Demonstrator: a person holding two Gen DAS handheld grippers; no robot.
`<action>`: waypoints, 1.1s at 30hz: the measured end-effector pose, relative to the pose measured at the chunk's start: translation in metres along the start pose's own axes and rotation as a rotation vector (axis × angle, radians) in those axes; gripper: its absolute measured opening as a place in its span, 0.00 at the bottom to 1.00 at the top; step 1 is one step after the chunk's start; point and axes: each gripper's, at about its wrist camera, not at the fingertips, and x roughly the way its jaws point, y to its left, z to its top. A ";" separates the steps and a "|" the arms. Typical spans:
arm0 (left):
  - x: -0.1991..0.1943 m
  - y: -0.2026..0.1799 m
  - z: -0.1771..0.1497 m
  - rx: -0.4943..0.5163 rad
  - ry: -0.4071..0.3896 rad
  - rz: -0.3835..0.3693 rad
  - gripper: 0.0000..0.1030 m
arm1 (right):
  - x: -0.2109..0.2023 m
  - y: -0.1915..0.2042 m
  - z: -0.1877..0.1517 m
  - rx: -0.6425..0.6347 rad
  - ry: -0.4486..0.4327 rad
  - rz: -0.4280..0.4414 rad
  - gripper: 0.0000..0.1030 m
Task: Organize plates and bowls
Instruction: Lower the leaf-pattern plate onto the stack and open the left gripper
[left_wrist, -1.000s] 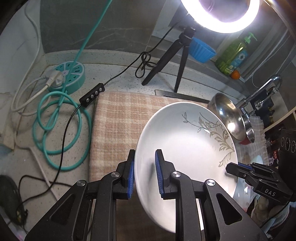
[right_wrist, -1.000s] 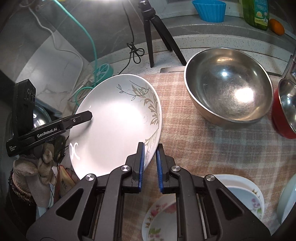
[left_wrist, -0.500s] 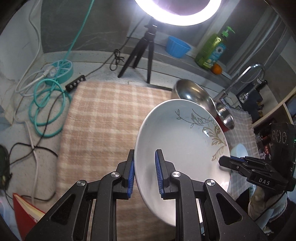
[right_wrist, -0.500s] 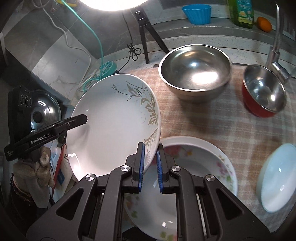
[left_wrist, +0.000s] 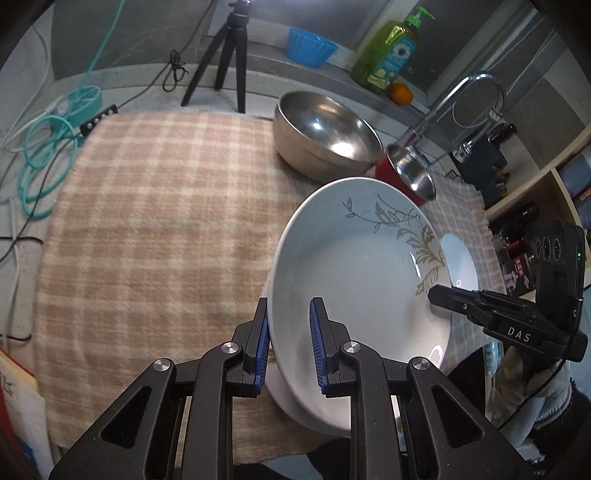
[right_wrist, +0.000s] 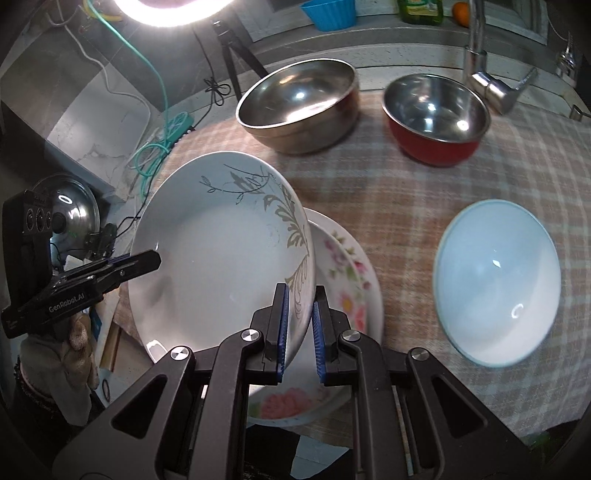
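Note:
A white plate with a grey leaf pattern (left_wrist: 362, 266) (right_wrist: 221, 258) is held tilted between both grippers. My left gripper (left_wrist: 289, 350) is shut on its left rim. My right gripper (right_wrist: 298, 328) is shut on its right rim. The plate hangs partly over a white plate with pink flowers (right_wrist: 347, 273) that lies on the checked cloth (left_wrist: 155, 206). A large steel bowl (right_wrist: 299, 103) and a red steel-lined bowl (right_wrist: 436, 118) stand at the back. A pale blue bowl (right_wrist: 498, 280) sits at the right.
A tripod (left_wrist: 231, 55), a teal cable coil (left_wrist: 40, 162) and a power strip lie at the back left. A blue cup (left_wrist: 312, 46), a green soap bottle (left_wrist: 388, 55), an orange and a faucet (left_wrist: 461, 99) stand along the back ledge.
Both grippers have carried the leaf-pattern plate to the right and down, so it now overlaps the flowered plate. The ring light has left the left wrist view.

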 end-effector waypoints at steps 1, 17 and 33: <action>0.002 -0.002 -0.002 -0.001 0.005 -0.002 0.18 | 0.000 -0.003 -0.002 0.002 0.002 -0.005 0.12; 0.015 -0.014 -0.012 0.026 0.051 0.036 0.18 | 0.008 -0.010 -0.014 -0.025 0.021 -0.050 0.12; 0.020 -0.015 -0.013 0.049 0.069 0.071 0.18 | 0.008 0.005 -0.017 -0.137 0.011 -0.139 0.13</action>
